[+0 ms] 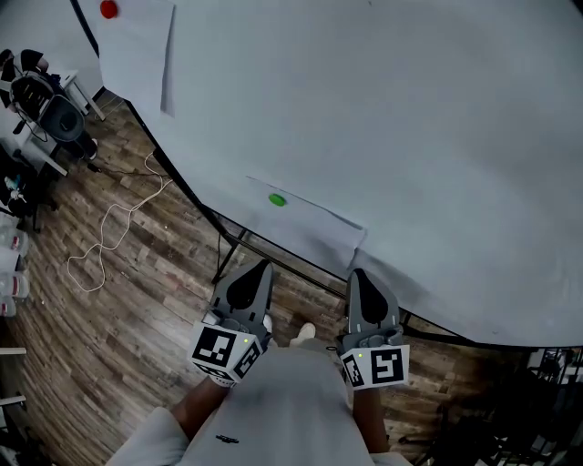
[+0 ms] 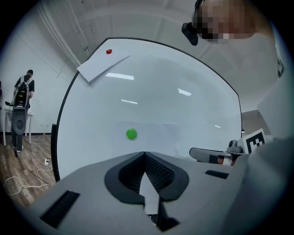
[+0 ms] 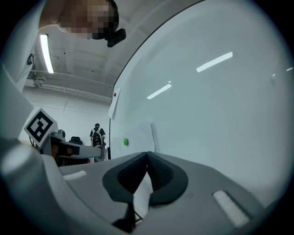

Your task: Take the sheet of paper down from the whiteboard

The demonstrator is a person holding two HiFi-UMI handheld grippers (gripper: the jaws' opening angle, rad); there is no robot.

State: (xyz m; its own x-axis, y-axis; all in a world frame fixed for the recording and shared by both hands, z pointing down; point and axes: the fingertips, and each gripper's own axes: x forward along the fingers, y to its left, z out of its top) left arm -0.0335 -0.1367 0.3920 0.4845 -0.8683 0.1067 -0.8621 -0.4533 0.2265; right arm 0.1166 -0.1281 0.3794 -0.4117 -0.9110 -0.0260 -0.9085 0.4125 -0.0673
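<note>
A white sheet of paper [image 1: 314, 229] hangs low on the whiteboard [image 1: 410, 136], pinned at its upper left corner by a green magnet [image 1: 277, 199]. My left gripper [image 1: 259, 269] is shut and empty, its tip just short of the sheet's lower left edge. My right gripper [image 1: 357, 275] is shut and empty as well, below the sheet's lower right corner. In the left gripper view the green magnet [image 2: 132, 134] and the sheet [image 2: 156, 135] lie straight beyond the shut left gripper [image 2: 144, 154]. The right gripper view shows the sheet [image 3: 141, 136] and magnet [image 3: 125, 142] beyond the right gripper [image 3: 147, 154].
A second sheet [image 1: 137, 50] hangs at the board's upper left under a red magnet [image 1: 108, 9]. Black stand legs [image 1: 228, 246] run under the board. A white cable [image 1: 109, 227] lies on the wooden floor. A chair and gear [image 1: 41, 105] stand far left, with a person [image 2: 22, 98] beside them.
</note>
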